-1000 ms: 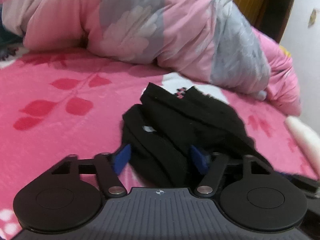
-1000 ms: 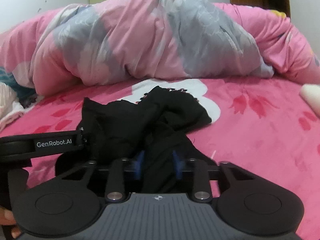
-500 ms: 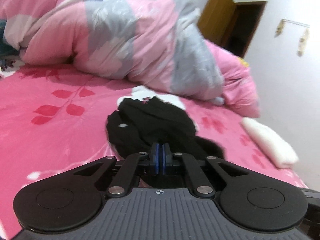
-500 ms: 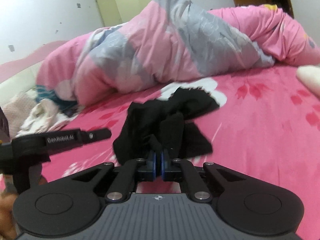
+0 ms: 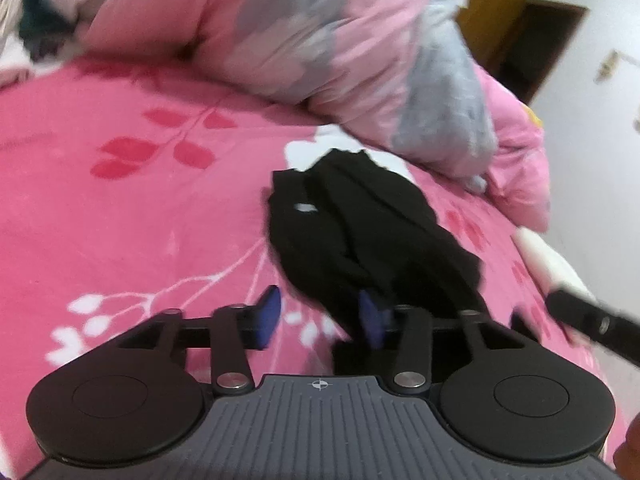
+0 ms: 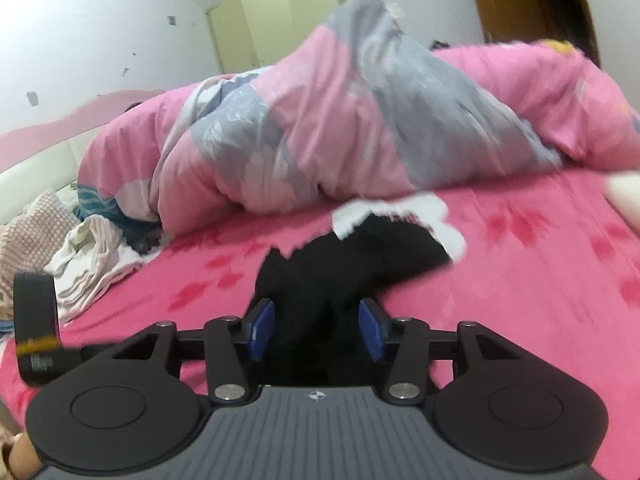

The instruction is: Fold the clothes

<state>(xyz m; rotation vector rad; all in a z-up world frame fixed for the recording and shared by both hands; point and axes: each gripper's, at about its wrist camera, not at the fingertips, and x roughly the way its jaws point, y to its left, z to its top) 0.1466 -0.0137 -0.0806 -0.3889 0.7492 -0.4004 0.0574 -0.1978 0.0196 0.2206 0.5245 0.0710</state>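
A crumpled black garment [image 5: 360,232] lies on the pink floral bedsheet [image 5: 120,220]. In the left wrist view my left gripper [image 5: 320,316] is open, its blue pads apart, with the garment's near end by the right pad. In the right wrist view the same garment [image 6: 340,264] runs down between the blue pads of my right gripper [image 6: 316,330], which is open around it. The right gripper's body [image 5: 592,320] shows at the right edge of the left view; the left gripper's body [image 6: 36,320] shows at the left edge of the right view.
A bunched pink and grey duvet [image 6: 340,120] fills the back of the bed. A pile of white and light clothes [image 6: 80,256] lies at the left. A white folded item [image 5: 548,256] sits near the bed's right edge. A wooden door [image 5: 520,20] stands behind.
Both grippers were shut on the black garment half a second ago and have now opened. The garment has dropped back onto the sheet, more stretched out.
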